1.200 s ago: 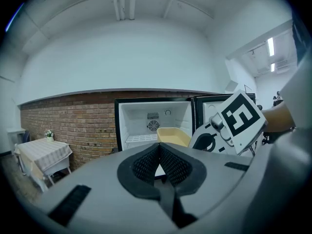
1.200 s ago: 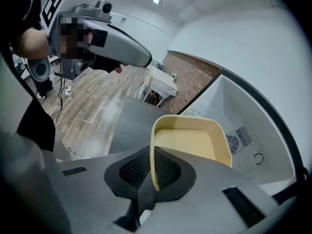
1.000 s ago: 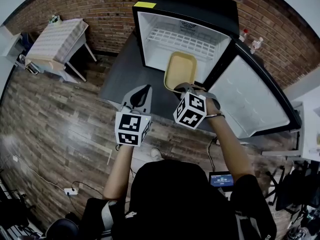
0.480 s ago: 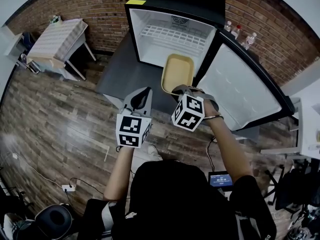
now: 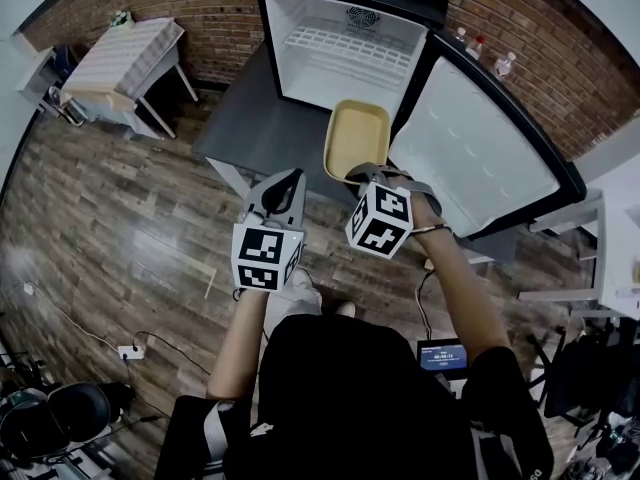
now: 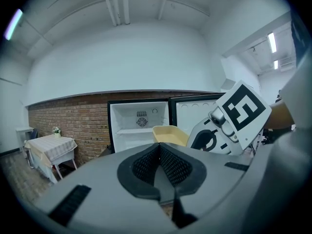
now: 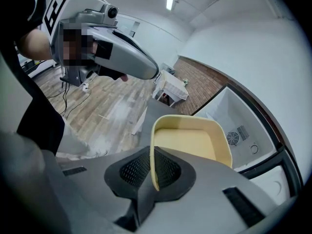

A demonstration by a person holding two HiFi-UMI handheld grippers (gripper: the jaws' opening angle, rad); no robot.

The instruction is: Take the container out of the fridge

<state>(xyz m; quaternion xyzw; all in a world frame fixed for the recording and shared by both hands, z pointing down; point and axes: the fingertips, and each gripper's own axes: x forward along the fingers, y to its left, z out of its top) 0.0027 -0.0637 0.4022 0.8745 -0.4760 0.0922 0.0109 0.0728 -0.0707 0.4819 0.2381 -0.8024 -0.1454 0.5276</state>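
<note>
A person in a dark top (image 5: pixel 365 398) stands on a wood-plank floor (image 5: pixel 120 248), with a small lit screen (image 5: pixel 441 357) low on the right and cables and a power strip (image 5: pixel 128 351) trailing across the boards on the left. The left gripper (image 6: pixel 159 152) is held out in front of the body with its jaws pressed together and nothing between them. Just beside it, the right gripper (image 7: pixel 152 165) is clamped on the near rim of a pale yellow container (image 5: pixel 356 140). The container is held open side up at the mouth of the fridge (image 5: pixel 300 63), above the dark grey table (image 5: pixel 255 133) that carries it; from these angles it cannot be told whether its far end is fully clear of the cabinet. The fridge is a small black unit with a white lining, a wire shelf (image 5: pixel 345 46) across its upper part and a round vent on its back wall. Its door (image 5: pixel 480 153) is swung wide to the right. Far behind runs a red brick wall (image 5: pixel 200 8), white above the brick, under a white ceiling with strip lights. Some bottles (image 5: pixel 480 50) stand at its foot on the right, and a small table with a checked cloth (image 5: pixel 125 58) stands against it on the far left.
</note>
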